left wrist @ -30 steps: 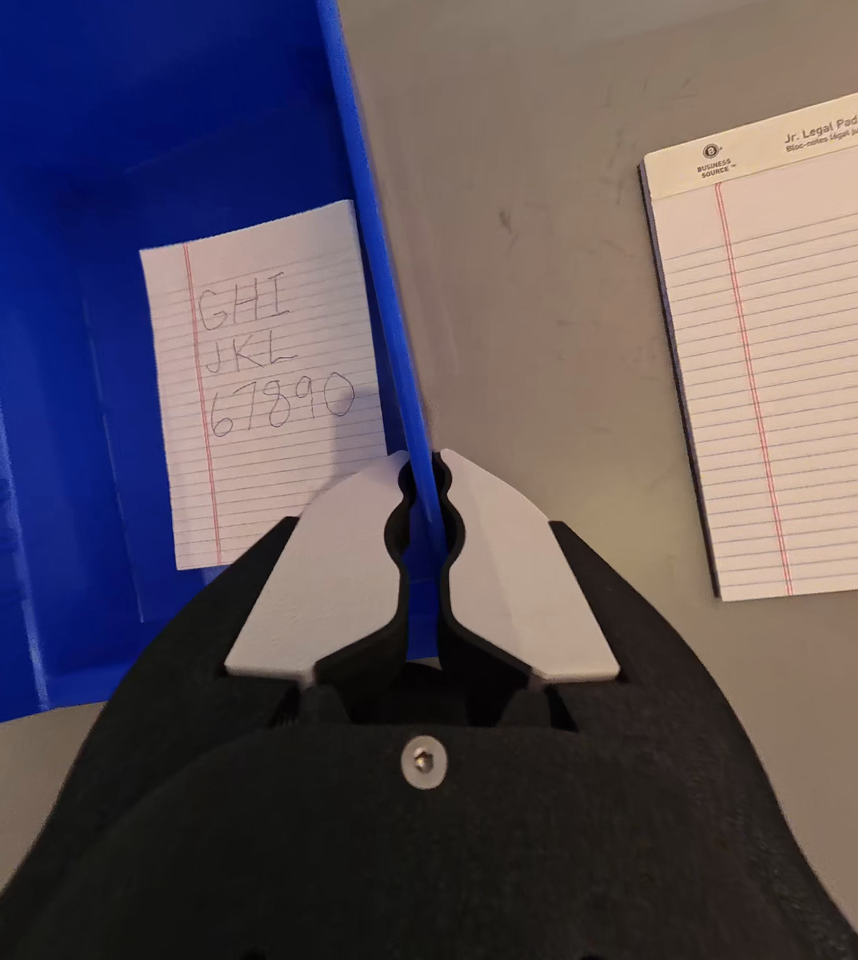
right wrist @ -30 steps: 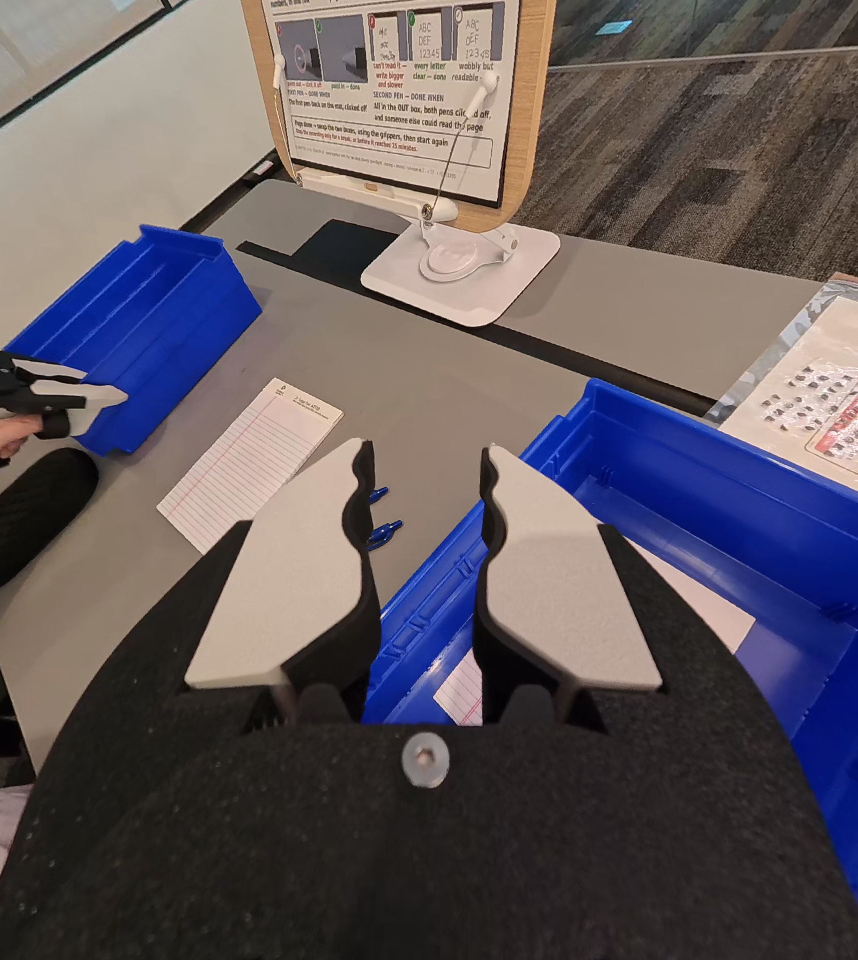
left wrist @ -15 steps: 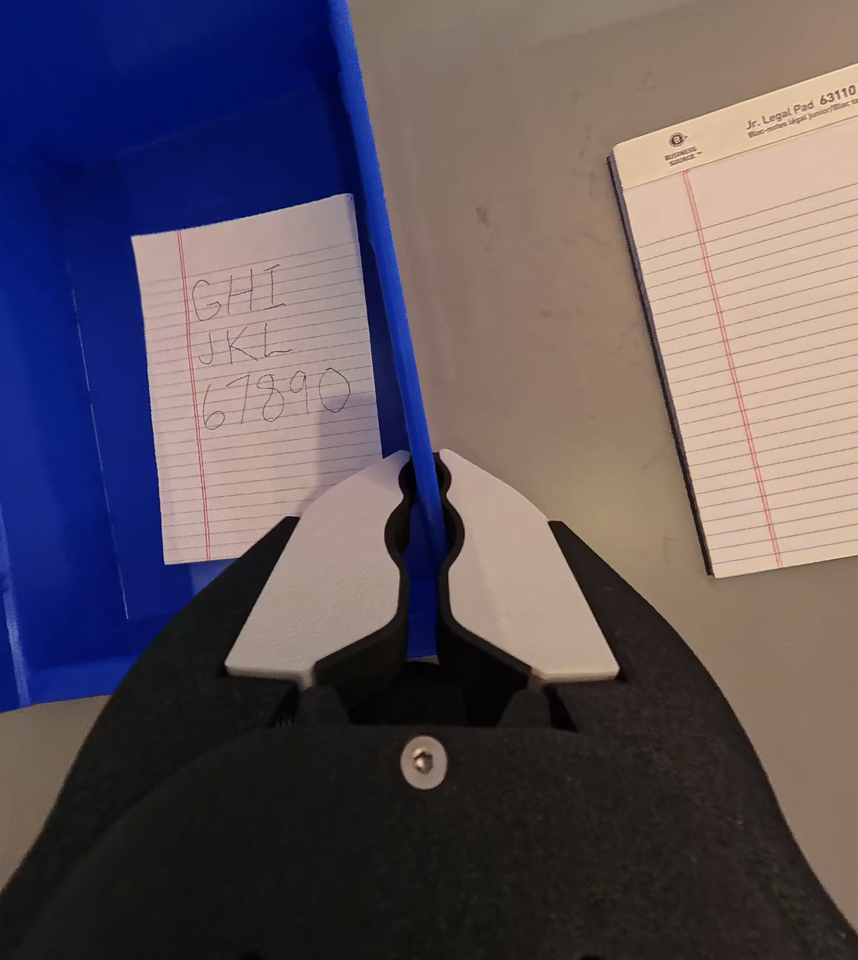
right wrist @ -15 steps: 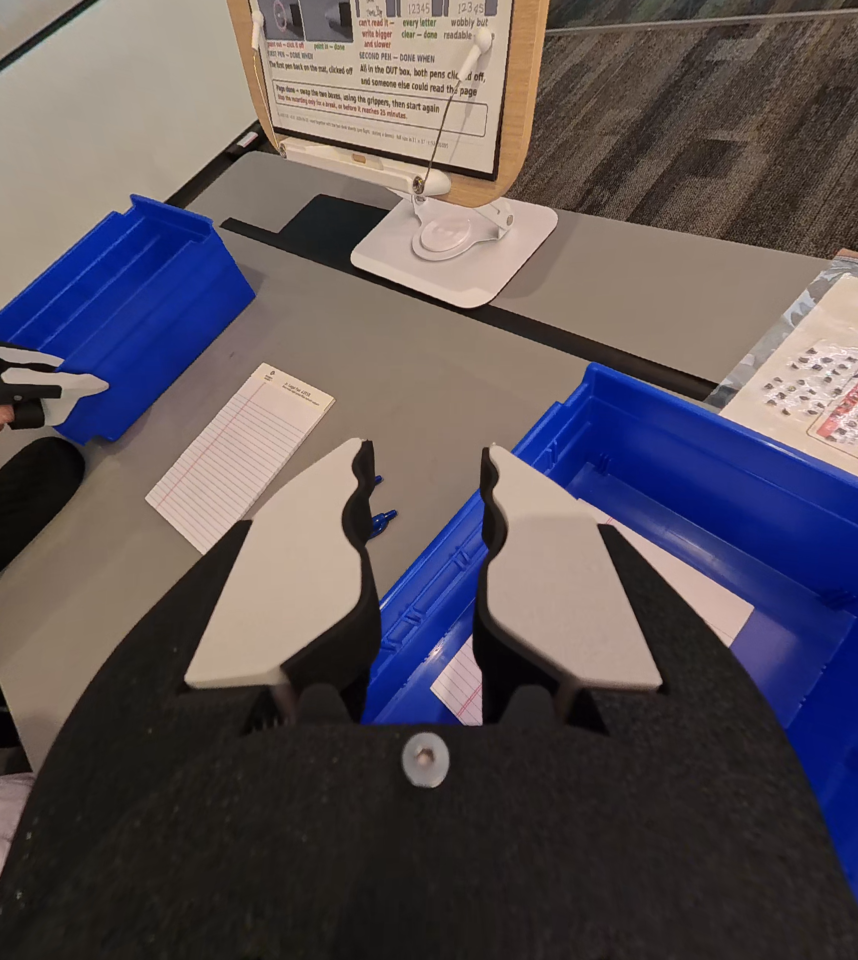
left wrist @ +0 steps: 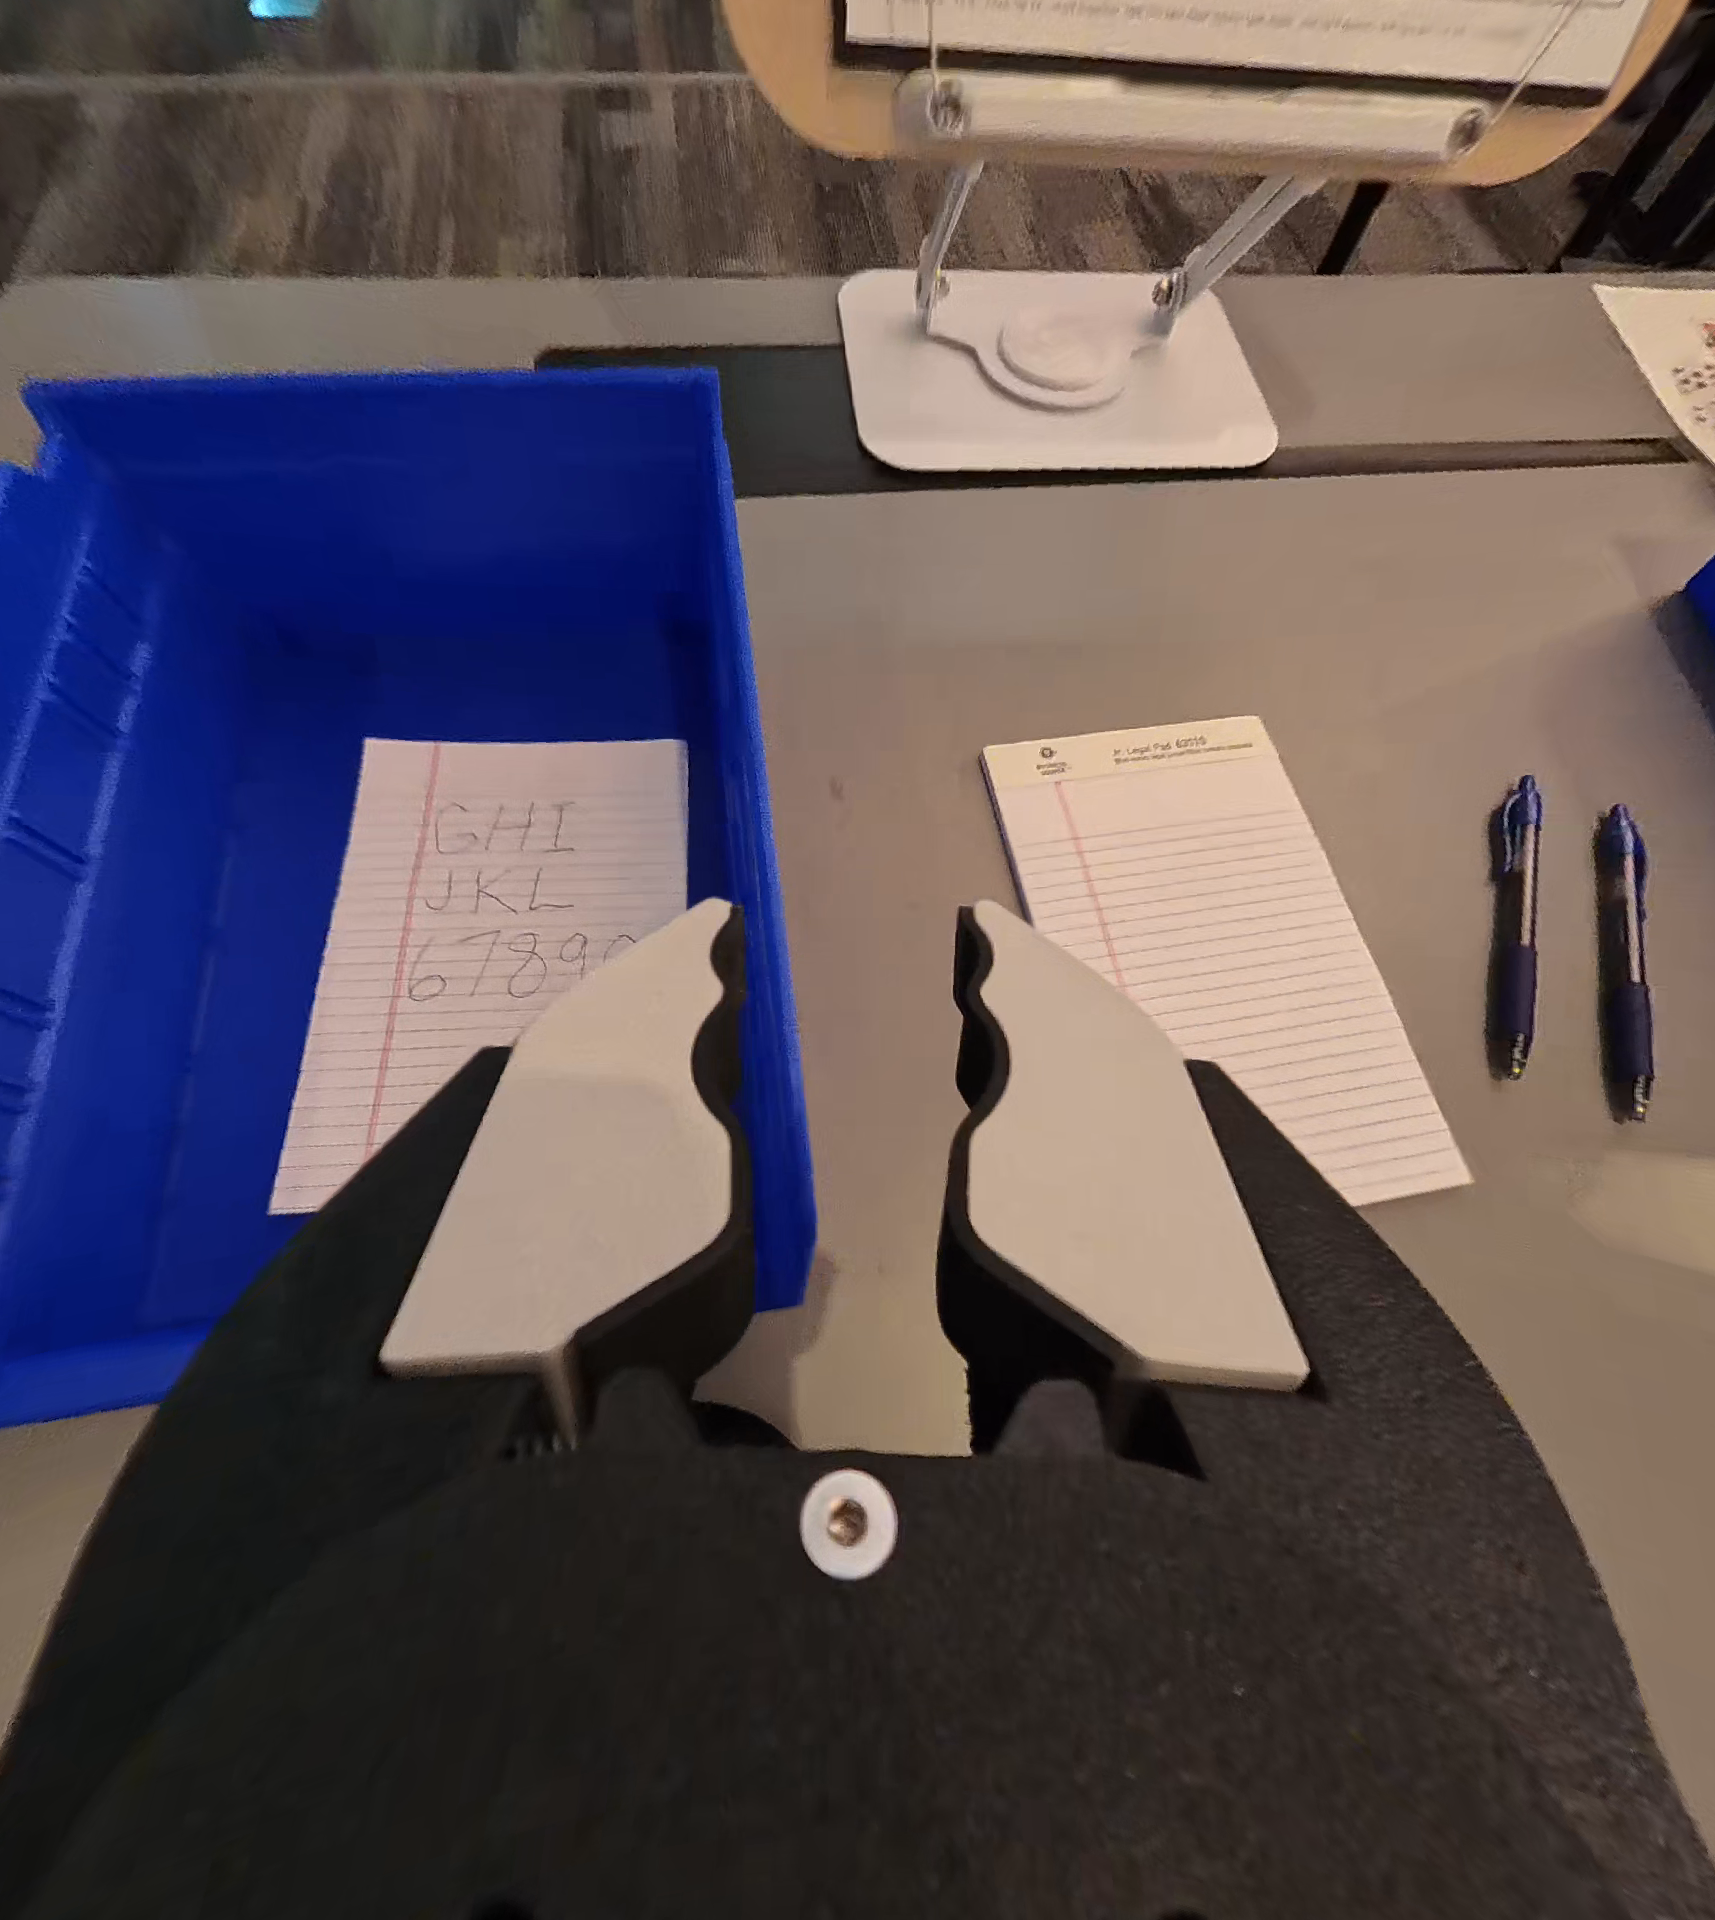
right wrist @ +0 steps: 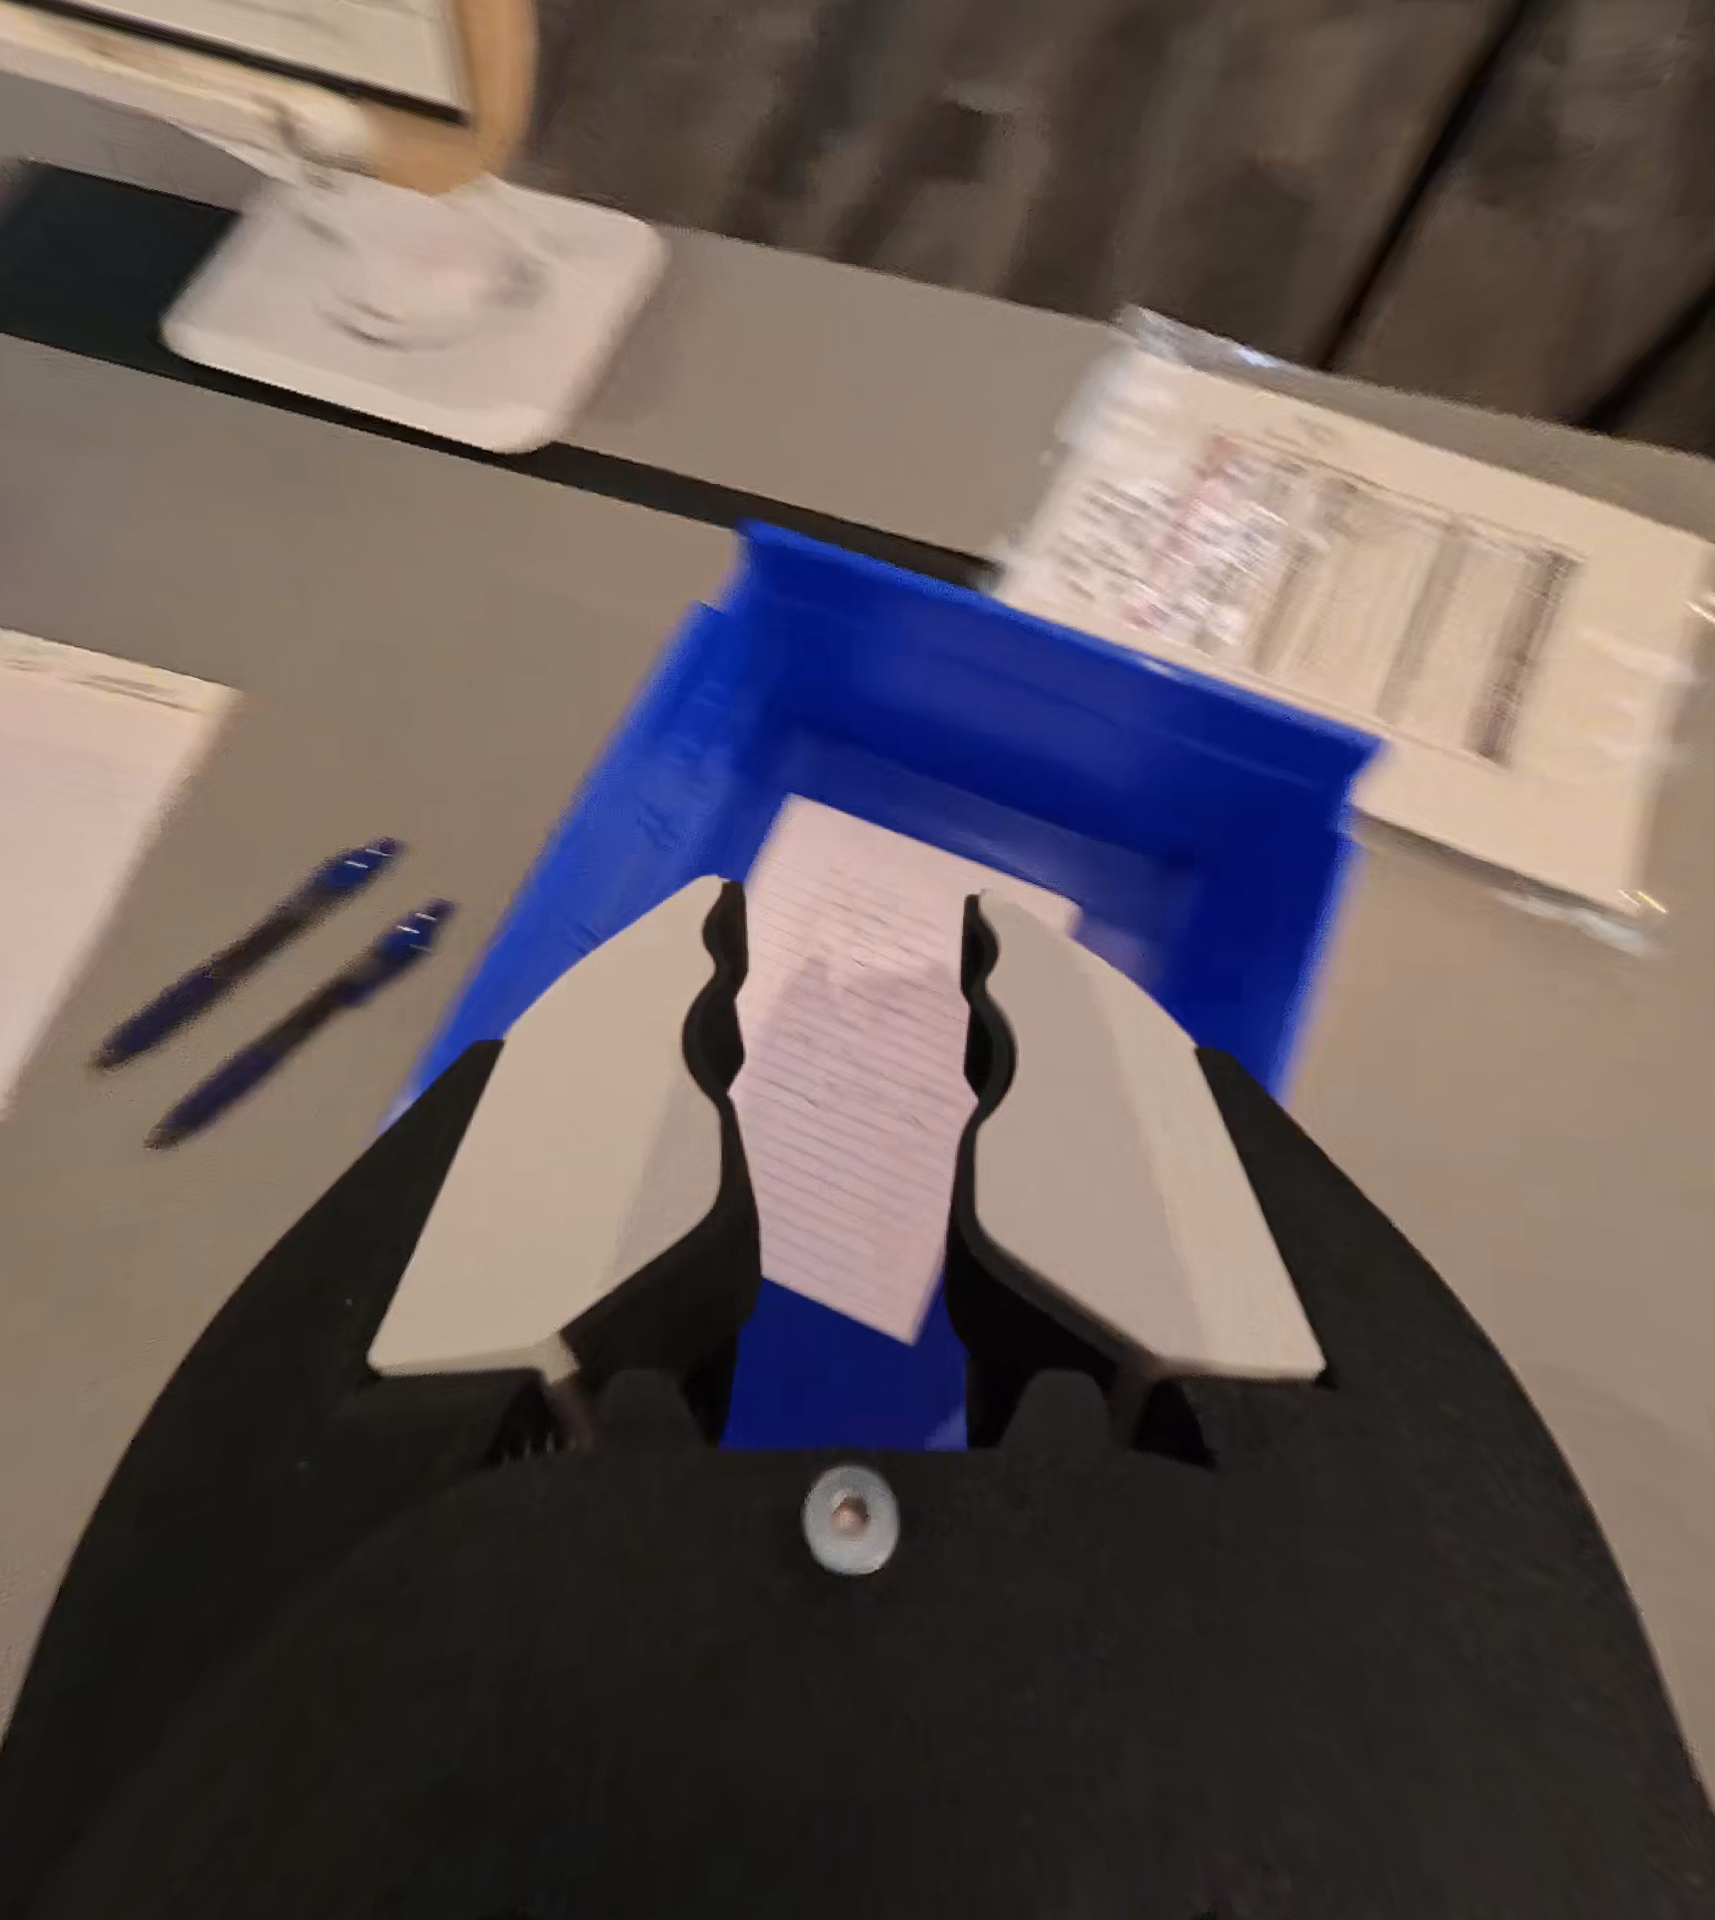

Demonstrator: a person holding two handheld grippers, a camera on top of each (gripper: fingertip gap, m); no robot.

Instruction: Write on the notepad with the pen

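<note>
Both tongs gape, holding nothing.
Left gripper [left wrist: 842, 914] hangs beside the notepad [left wrist: 1217, 956]; right gripper [right wrist: 845, 904] over a bin [right wrist: 1040, 686].

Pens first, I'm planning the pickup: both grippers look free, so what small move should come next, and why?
Probably bring the right gripper, jaws open and empty over the blue bin, left and down toward the nearer pen. Both pens lie untouched on the table beside the blank notepad, and the left gripper is farther away.
</note>
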